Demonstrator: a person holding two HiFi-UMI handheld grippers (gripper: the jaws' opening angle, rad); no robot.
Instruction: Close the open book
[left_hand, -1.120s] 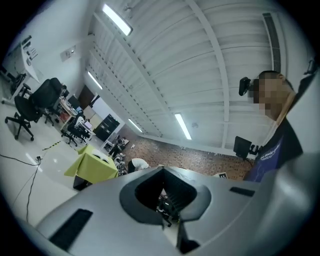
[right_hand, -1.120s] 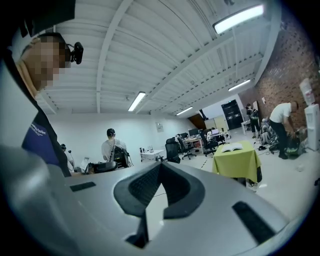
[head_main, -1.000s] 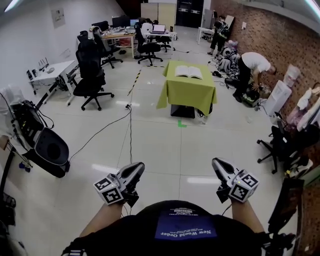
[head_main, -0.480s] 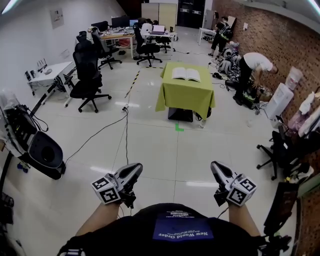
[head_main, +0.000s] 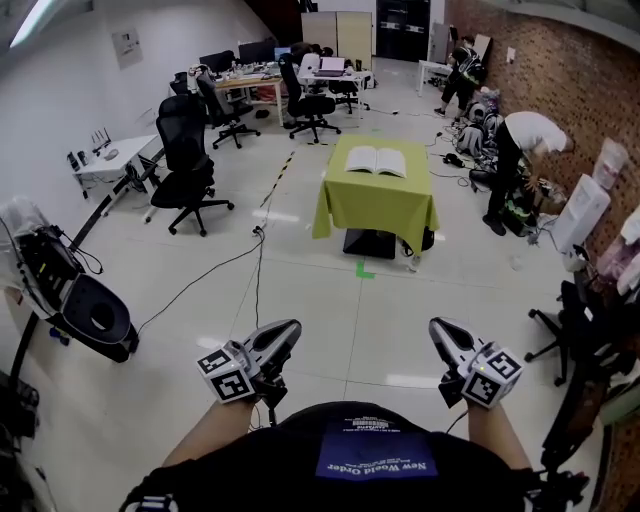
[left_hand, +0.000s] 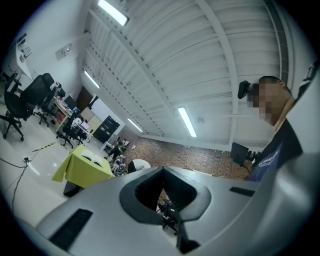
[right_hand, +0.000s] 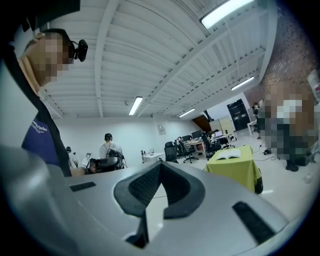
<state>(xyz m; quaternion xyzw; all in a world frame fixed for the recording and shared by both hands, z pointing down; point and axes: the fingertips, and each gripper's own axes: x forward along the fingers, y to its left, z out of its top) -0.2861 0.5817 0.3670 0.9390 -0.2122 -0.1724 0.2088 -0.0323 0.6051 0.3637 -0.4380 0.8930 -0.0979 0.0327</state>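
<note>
The open book lies flat on a small table draped in a yellow-green cloth, far ahead across the floor. My left gripper and right gripper are held low in front of my body, well short of the table, both shut with nothing between the jaws. The left gripper view has its shut jaws below, with the book small at left. In the right gripper view the shut jaws point level, and the book on the cloth is at right.
Black office chairs and a white desk stand at left. A cable runs across the floor. A black machine sits near left. A person bends over by the brick wall, right of the table. A green mark lies before the table.
The table with the book has come closer and larger in the head view. Both grippers stay low in front of my body, still shut.
</note>
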